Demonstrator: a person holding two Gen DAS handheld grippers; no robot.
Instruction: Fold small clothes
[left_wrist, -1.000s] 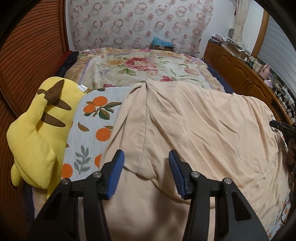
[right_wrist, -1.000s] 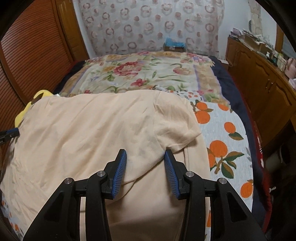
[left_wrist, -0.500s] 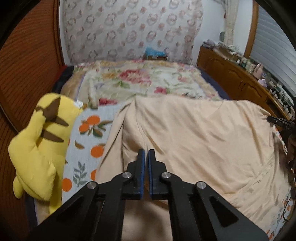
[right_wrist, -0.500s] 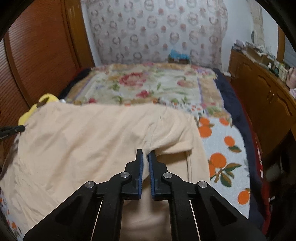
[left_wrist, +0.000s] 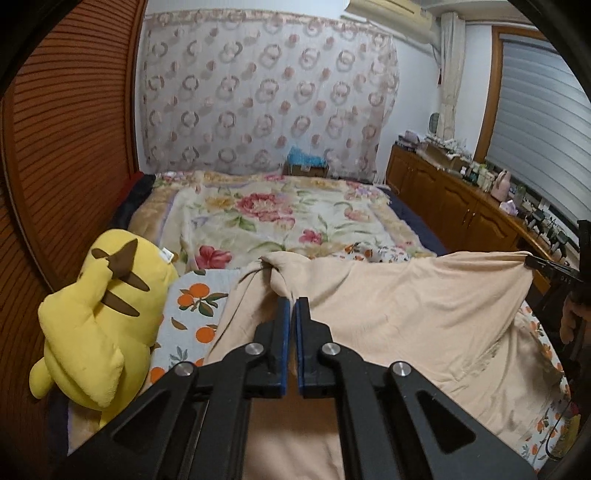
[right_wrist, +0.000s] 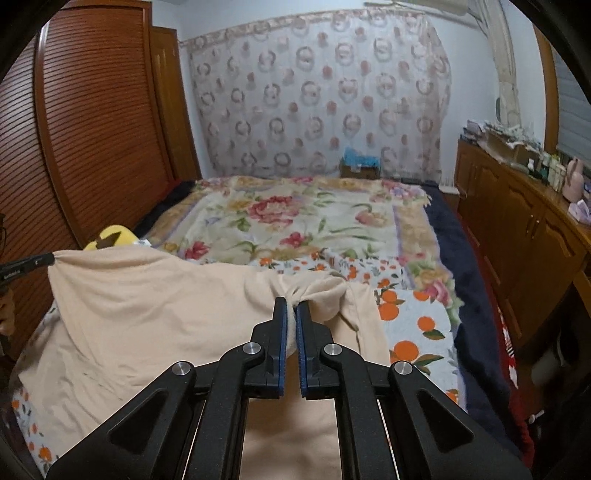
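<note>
While both grippers clamp it, the pale peach cotton garment (left_wrist: 399, 317) hangs stretched between them above the bed, upper edge lifted, lower part draping onto the orange-print sheet (left_wrist: 192, 317). Left gripper (left_wrist: 293, 301): blue pads pinched onto a bunched corner of fabric, only a sliver of gap. Right gripper (right_wrist: 290, 308): same, pads closed on a gathered fold at the other top corner. Long axis runs side to side between the two grips; held edge faces the far curtain (left_wrist: 266, 103).

Surroundings: yellow plush toy with brown stripes (left_wrist: 99, 317) sits just left of the garment, touching the sheet. Floral blanket (right_wrist: 295, 221) covers the bed beyond. Wooden slatted wardrobe (right_wrist: 92, 122) on the left, wooden cabinet run (right_wrist: 524, 236) with clutter on the right. Small box with blue contents (right_wrist: 360, 164) at the far end.
</note>
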